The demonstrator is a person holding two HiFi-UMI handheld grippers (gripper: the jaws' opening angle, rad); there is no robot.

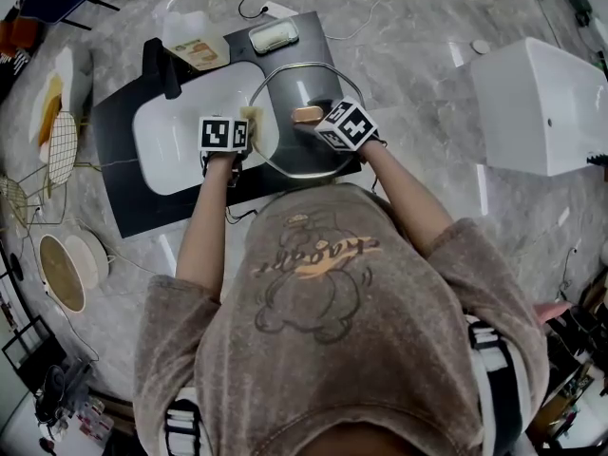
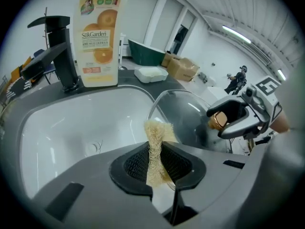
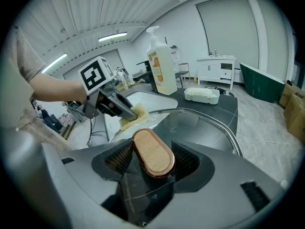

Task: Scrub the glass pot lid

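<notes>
- Head view: the glass pot lid (image 1: 302, 91) lies over the right end of a white sink (image 1: 171, 150) set in a dark bench (image 1: 123, 198). The right hand-held gripper (image 1: 313, 118) clamps the lid's knob (image 1: 306, 113). The left hand-held gripper (image 1: 249, 126) carries a scrub pad (image 1: 252, 114) at the lid's left edge.
- Left gripper view: the jaws are nearly together and pinch the pale, fibrous scrub pad (image 2: 155, 147), which looks soft and light. The pad stands just beside the lid's metal-banded edge (image 2: 183, 116); whether they touch cannot be told.
- Right gripper view: the jaws stand fairly wide, their pads pressed on either side of the oval, wood-topped knob (image 3: 152, 152).
- The glass is probably stiff, fairly heavy, slippery when wet and breakable. The knob looks like the one sure hold, so scrubbing pressure is best kept modest.
</notes>
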